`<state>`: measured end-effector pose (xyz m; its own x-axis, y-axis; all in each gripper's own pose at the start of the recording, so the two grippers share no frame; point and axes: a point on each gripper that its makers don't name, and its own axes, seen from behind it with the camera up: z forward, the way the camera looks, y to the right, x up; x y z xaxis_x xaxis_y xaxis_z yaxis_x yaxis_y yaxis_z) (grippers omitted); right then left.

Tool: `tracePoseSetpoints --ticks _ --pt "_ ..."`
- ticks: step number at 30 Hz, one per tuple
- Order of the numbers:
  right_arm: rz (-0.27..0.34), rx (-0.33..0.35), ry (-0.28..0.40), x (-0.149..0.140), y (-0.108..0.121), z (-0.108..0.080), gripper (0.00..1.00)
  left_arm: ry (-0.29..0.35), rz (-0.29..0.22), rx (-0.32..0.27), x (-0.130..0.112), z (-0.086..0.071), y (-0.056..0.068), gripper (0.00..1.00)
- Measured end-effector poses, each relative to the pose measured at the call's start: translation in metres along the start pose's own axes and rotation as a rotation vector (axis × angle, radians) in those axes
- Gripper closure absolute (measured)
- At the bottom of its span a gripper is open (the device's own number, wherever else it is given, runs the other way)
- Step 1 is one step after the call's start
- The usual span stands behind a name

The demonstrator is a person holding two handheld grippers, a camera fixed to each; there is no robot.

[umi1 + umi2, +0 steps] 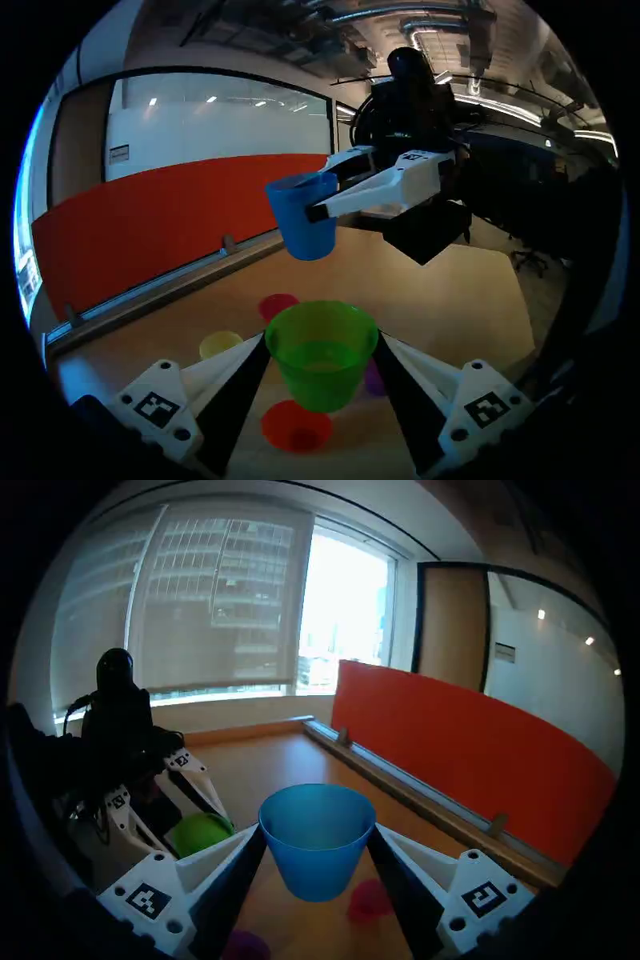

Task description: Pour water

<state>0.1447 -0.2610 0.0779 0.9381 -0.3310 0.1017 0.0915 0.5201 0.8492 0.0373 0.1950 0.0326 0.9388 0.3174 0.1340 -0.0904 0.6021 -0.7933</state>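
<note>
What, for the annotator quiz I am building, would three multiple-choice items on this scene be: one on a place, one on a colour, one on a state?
1. In the left gripper view, where is the blue cup relative to the green cup?
A. Higher and farther off, in the air
B. Nested inside it
C. Lying on its side below it

2. What colour is the cup that the left claw holds?
A. Yellow
B. Green
C. Purple

3. What is the state of the right claw?
A. Open, holding nothing
B. Shut on the blue cup
C. Shut on the green cup

Answers:
1 A: the blue cup hangs above and beyond the green cup's rim.
2 B: the green cup sits clamped in that claw.
3 B: the blue cup is pinched from both sides.
</note>
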Motion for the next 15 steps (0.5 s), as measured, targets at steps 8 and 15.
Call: tracePoseSetpoints --ticks 8,15 --pt "0.002 0.017 -0.045 -0.019 0.000 0.003 0.09 -0.037 -0.014 -0.007 -0.014 -0.002 0.011 0.12" --pt "-0.010 0.029 -0.086 -0.035 -0.001 0.007 0.09 -0.068 -0.012 -0.020 -0.027 -0.002 0.022 0.12"
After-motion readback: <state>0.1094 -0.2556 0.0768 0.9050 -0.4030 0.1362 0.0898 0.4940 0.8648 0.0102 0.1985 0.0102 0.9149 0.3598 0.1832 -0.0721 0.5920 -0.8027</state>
